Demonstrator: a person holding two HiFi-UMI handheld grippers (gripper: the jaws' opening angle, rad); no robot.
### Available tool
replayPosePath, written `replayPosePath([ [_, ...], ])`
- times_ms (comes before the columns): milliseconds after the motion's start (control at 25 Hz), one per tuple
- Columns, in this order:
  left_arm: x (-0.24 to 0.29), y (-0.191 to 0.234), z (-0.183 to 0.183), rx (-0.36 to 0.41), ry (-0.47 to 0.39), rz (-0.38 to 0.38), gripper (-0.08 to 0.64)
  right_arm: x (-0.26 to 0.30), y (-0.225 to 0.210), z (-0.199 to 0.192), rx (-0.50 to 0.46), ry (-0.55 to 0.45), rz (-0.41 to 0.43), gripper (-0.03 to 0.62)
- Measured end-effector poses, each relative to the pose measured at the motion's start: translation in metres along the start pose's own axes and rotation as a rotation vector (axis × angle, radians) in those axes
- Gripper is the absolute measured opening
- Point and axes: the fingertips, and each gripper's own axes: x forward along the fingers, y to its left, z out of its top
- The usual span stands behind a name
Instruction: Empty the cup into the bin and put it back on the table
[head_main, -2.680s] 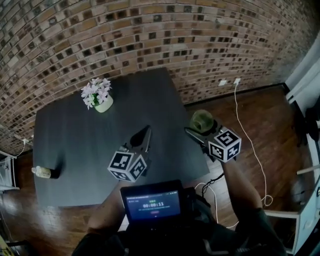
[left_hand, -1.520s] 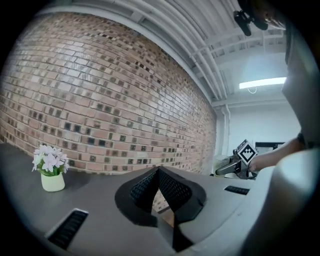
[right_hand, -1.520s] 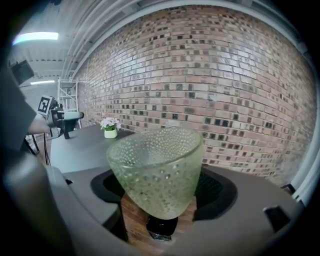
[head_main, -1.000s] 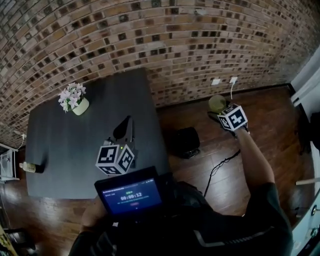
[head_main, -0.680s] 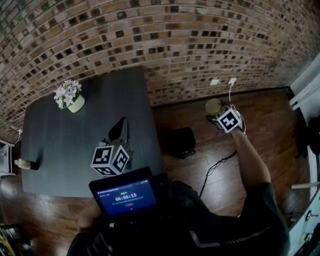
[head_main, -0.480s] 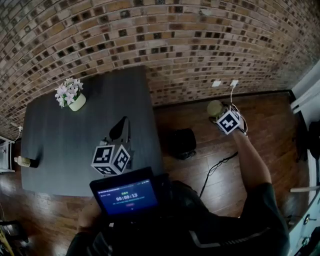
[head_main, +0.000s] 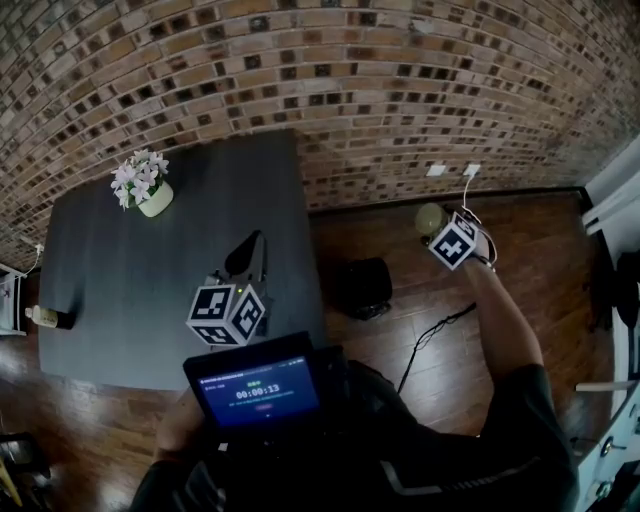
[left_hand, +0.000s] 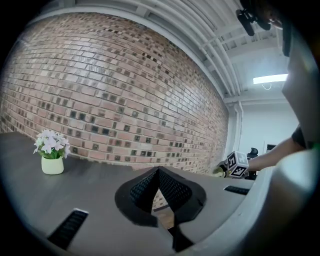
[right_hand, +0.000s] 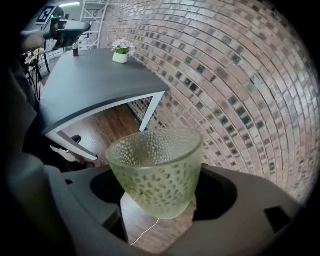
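A pale green dimpled glass cup (right_hand: 155, 167) sits between the jaws of my right gripper (right_hand: 160, 192), which is shut on its lower part. In the head view this gripper (head_main: 436, 224) holds the cup (head_main: 430, 216) out over the wooden floor near the brick wall, well to the right of the dark table (head_main: 120, 290). I cannot see anything inside the cup. A low black bin-like thing (head_main: 362, 285) stands on the floor between table and cup, apart from both. My left gripper (head_main: 250, 252) hovers over the table, its jaws shut on nothing (left_hand: 158, 171).
A small pot of pale flowers (head_main: 147, 190) stands at the table's far left and a small bottle (head_main: 42, 318) lies near its left edge. A white cable (head_main: 468, 195) runs from a wall socket across the floor. The brick wall is close behind the cup.
The right gripper carried the cup off the table's right edge and out over the floor by the wall. In the last second it sank a little and rolled. The left gripper stayed put.
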Motion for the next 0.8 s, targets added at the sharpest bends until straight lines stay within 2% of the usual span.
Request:
replayPosePath([
  [160, 0.002, -0.003, -0.005, -0.01, 0.007, -0.007, -0.008, -0.006, -0.009, -0.002, -0.048, 0.057, -0.049, 0.391],
  [440, -0.002, 0.007, 0.0, -0.031, -0.013, 0.006, -0.008, 0.004, -0.001, 0.0, -0.121, 0.109, -0.012, 0.391],
  [640, -0.003, 0.008, 0.0, -0.027, -0.016, 0.016, -0.008, -0.001, -0.008, -0.005, -0.193, 0.177, -0.057, 0.392],
  [800, -0.002, 0.004, -0.001, -0.028, -0.015, 0.0, -0.008, 0.003, -0.004, -0.011, -0.261, 0.235, -0.05, 0.392],
])
